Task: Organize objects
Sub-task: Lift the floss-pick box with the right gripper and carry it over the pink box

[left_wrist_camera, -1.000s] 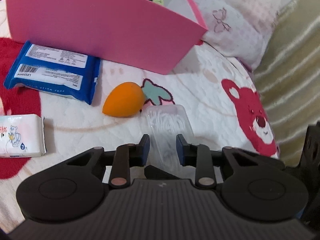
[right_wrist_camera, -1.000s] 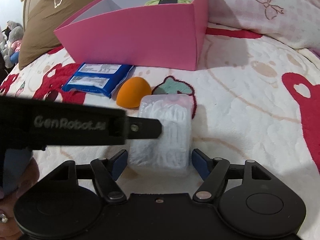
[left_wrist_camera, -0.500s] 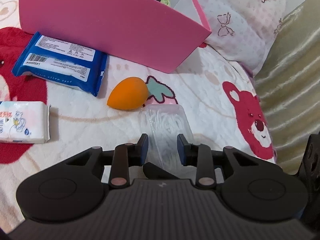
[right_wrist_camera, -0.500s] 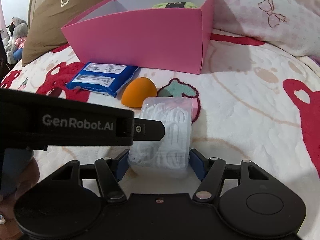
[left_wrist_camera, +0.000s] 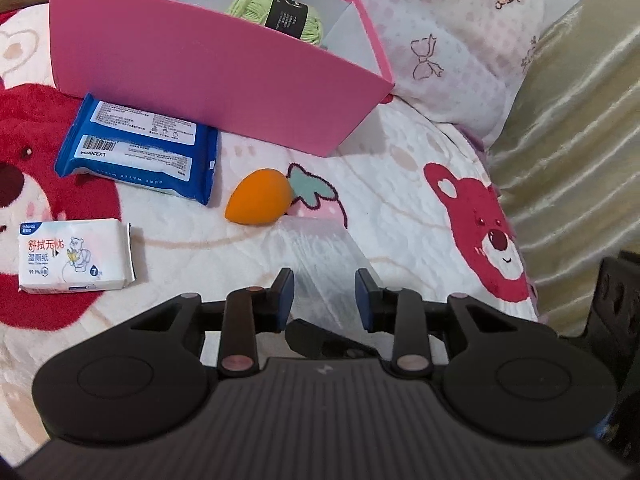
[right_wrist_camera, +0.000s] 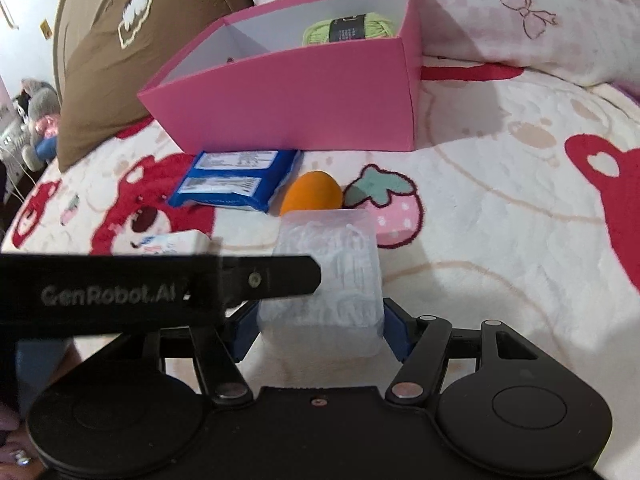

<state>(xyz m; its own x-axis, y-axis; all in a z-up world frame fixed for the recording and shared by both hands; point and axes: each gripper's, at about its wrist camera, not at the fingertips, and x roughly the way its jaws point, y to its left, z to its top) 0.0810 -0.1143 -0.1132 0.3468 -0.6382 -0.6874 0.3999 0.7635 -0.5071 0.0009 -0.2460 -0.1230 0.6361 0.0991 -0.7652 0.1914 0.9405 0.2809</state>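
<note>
A clear plastic box of white cotton swabs (right_wrist_camera: 332, 272) hangs a little above the bear-print blanket, held from two sides. My right gripper (right_wrist_camera: 320, 332) has its blue pads pressed on the box's left and right walls. My left gripper (left_wrist_camera: 324, 294) is shut on the same clear box (left_wrist_camera: 320, 256), and one of its fingers (right_wrist_camera: 280, 276) reaches in from the left across the box's near corner. Beyond stands an open pink box (left_wrist_camera: 200, 72) with a green yarn ball (left_wrist_camera: 280, 12) inside. An orange egg-shaped sponge (left_wrist_camera: 260, 200) lies just past the clear box.
A blue wipes pack (left_wrist_camera: 140, 148) lies against the pink box (right_wrist_camera: 300, 100)'s front wall. A white tissue pack (left_wrist_camera: 76, 256) sits at the left. A pink-patterned pillow (left_wrist_camera: 460, 60) and a brown pillow (right_wrist_camera: 120, 60) close off the back. Gold fabric (left_wrist_camera: 580, 140) runs along the right.
The right jaws closed onto the clear box. Both grippers then rose with it, so the pink box's inside and the yarn show more.
</note>
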